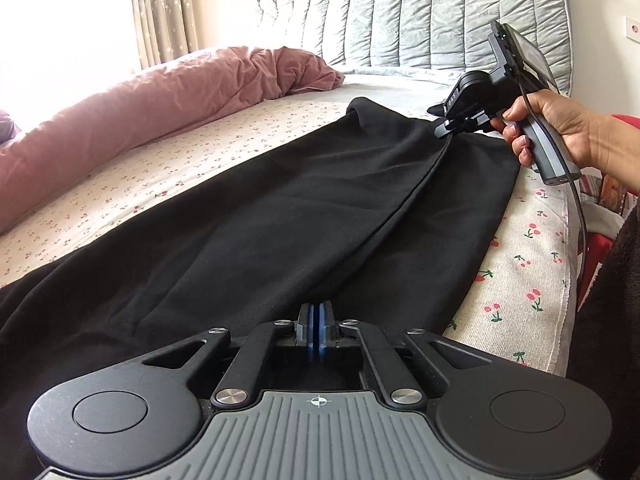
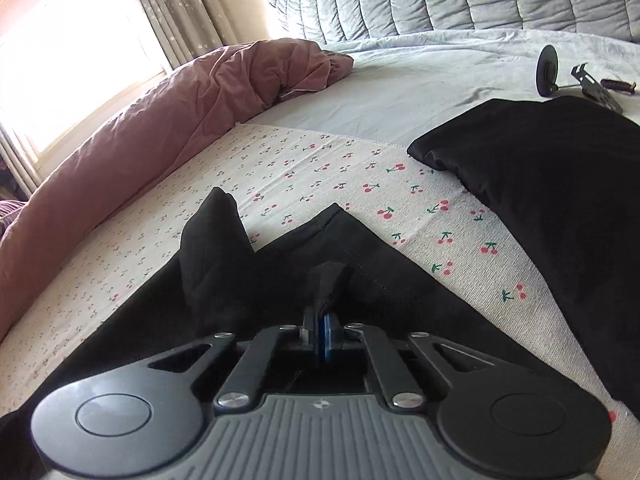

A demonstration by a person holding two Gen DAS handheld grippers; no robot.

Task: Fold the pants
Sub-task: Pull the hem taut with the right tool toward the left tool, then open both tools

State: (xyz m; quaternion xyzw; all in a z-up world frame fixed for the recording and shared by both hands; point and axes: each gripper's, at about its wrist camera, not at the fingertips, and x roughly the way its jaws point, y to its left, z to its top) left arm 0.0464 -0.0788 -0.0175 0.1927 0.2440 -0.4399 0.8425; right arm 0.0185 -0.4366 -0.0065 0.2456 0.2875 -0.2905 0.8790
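**A:** Since you're nearest, start at the left gripper (image 1: 319, 330): how do its jaws stand?

**B:** Pressed fully together, blue pads meeting, right at the near end of the black pants (image 1: 248, 232). Whether cloth is pinched there I can't tell; the fabric runs under the tips.

**A:** And which way do the pants lie from it?

**B:** Straight away from the tips. Their long axis runs along the near edge of the cherry-print sheet (image 1: 532, 264) toward the quilted headboard (image 1: 420, 12).

**A:** So the right gripper (image 2: 322, 322) has the far end?

**B:** Yes. It's clamped on a small tuft of black cloth, close to the pants' far corners, with the right hand (image 1: 560, 128) behind it.

**A:** What does the coming fold turn on?

**B:** I'd judge that one end travels along that axis to meet the other.

**A:** Farther out?

**B:** A pink duvet (image 1: 120, 120) along the far edge, curtains (image 1: 164, 8) beyond.
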